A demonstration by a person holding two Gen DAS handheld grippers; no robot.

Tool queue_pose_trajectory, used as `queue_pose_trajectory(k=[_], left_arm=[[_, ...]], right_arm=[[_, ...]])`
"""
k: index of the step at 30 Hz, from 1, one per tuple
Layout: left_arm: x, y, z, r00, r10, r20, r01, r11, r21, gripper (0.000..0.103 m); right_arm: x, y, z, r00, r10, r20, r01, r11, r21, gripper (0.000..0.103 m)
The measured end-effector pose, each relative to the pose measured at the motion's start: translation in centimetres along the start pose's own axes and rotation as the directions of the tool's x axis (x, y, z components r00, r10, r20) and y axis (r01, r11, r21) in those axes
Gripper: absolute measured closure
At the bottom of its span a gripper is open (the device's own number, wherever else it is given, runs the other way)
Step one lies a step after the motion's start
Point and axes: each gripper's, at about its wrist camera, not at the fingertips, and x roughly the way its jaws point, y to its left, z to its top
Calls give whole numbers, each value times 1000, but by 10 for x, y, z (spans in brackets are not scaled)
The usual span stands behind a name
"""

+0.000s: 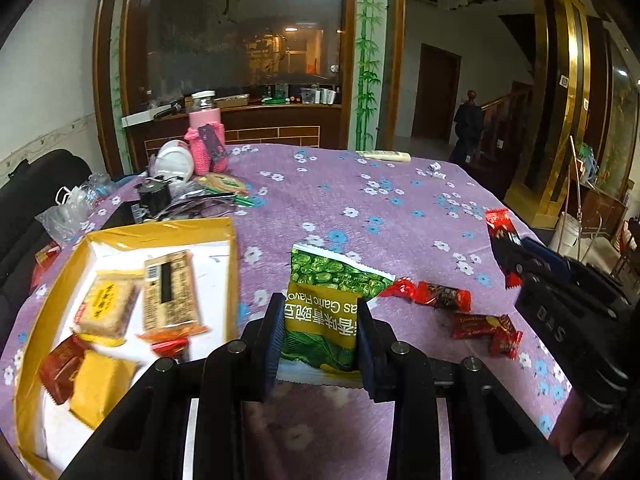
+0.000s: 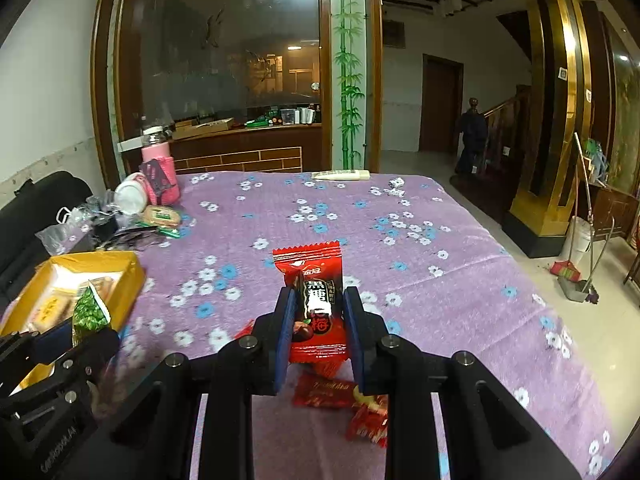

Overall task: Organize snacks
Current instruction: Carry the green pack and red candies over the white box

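My left gripper is shut on a green pea snack packet, lifted a little off the purple flowered tablecloth. To its left lies an open yellow box with several biscuit packs and a red sachet inside. My right gripper is shut on a red and black candy packet, held upright above the cloth. Loose red candies lie on the cloth between the two grippers; some show below the right gripper's fingers. In the right wrist view the left gripper holds the green packet beside the yellow box.
A pink bottle, a white lid, plastic bags and dark clutter crowd the far left of the table. A white tube and small wrapped sweets lie at the far edge. A dark sofa stands on the left; a dustpan and broom are on the floor at right.
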Motion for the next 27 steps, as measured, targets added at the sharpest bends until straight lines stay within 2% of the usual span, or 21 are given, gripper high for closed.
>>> queue_pose_trajectory(k=[6, 16, 27], left_arm=[[-20, 29, -5, 1000, 3, 21, -2, 999, -39, 69], [-49, 82, -14, 995, 64, 71, -56, 992, -112, 69], [-50, 125, -32, 991, 124, 42, -114, 977, -181, 69]], right_arm=[[-23, 26, -13, 998, 68, -15, -68, 998, -11, 80], [-52, 85, -30, 980, 192, -44, -195, 978, -72, 80], [-61, 125, -45, 962, 261, -84, -271, 952, -142, 79]])
